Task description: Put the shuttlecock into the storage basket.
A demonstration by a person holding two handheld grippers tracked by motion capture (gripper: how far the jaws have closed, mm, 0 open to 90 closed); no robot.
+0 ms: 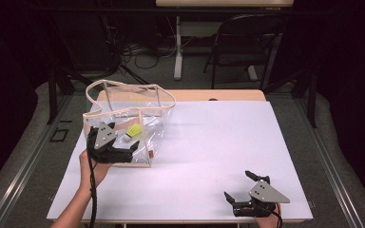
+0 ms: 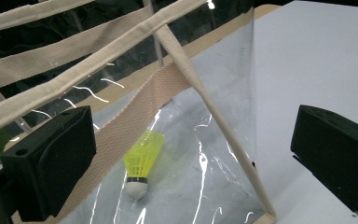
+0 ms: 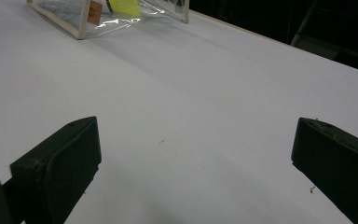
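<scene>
Clear plastic bag (image 1: 128,121) with cream straps stands at ten o'clock on the white table (image 1: 209,142), a yellow shuttlecock (image 2: 142,161) lying inside. Left gripper (image 1: 123,151), jaws wide, straddles its near corner; right gripper (image 1: 242,187) rests at five o'clock, spread and empty.

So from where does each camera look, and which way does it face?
High view: above the person's side, facing forward and down on the table; both forearms and grippers show.
Left gripper view: on the left gripper, facing the clear bag and shuttlecock.
Right gripper view: on the right gripper, facing across the table.
All share the bag.
</scene>
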